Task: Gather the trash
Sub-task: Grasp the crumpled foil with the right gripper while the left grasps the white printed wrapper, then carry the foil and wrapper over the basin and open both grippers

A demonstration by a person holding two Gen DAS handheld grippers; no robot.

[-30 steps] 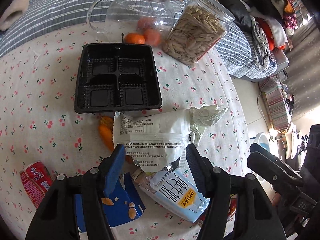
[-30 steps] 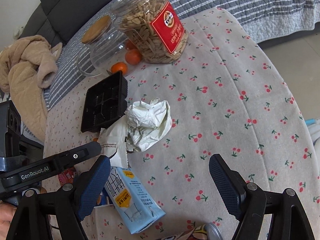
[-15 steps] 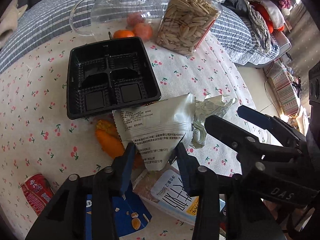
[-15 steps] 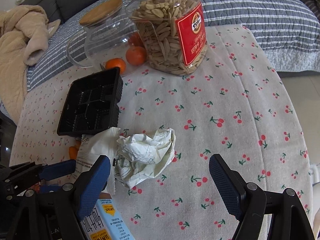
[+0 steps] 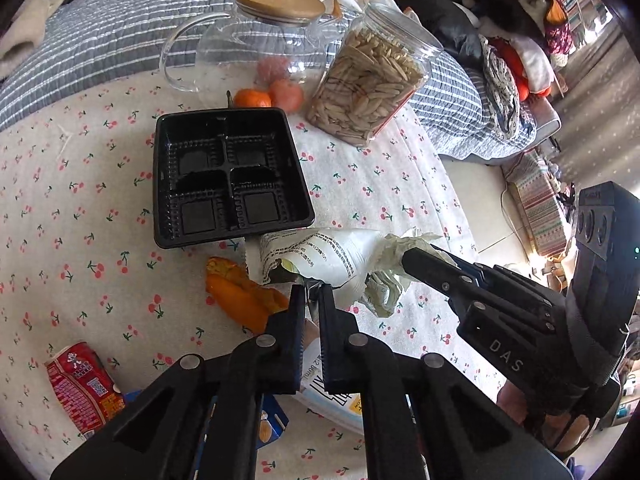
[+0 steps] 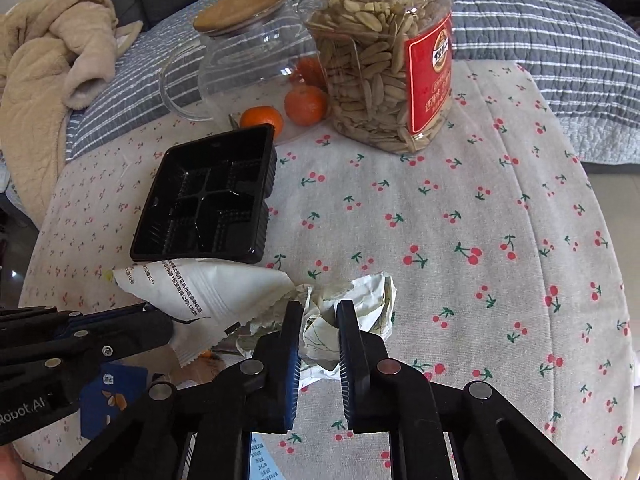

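Trash lies scattered on a round table under a cherry-print cloth (image 6: 460, 216), with a striped grey quilt (image 6: 560, 40) behind it; the black tray (image 5: 228, 176) serves as landmark. Left of and nearer than the tray lies a red packet (image 5: 82, 390). Just before the tray's near edge, orange peel (image 5: 240, 294) rests on the cloth. The left gripper (image 5: 313, 294), angled steeply down, has its jaws pinched onto the torn end of the white snack bag (image 5: 320, 258), whose long axis runs along the tray's near edge. Right of the bag, the right gripper (image 6: 319, 314) is closing, pads pressing the crumpled paper wad (image 6: 352, 312). Behind the tray stand a glass jug (image 5: 260, 52), tangerines (image 5: 252, 98) and a seed jar (image 5: 368, 80).
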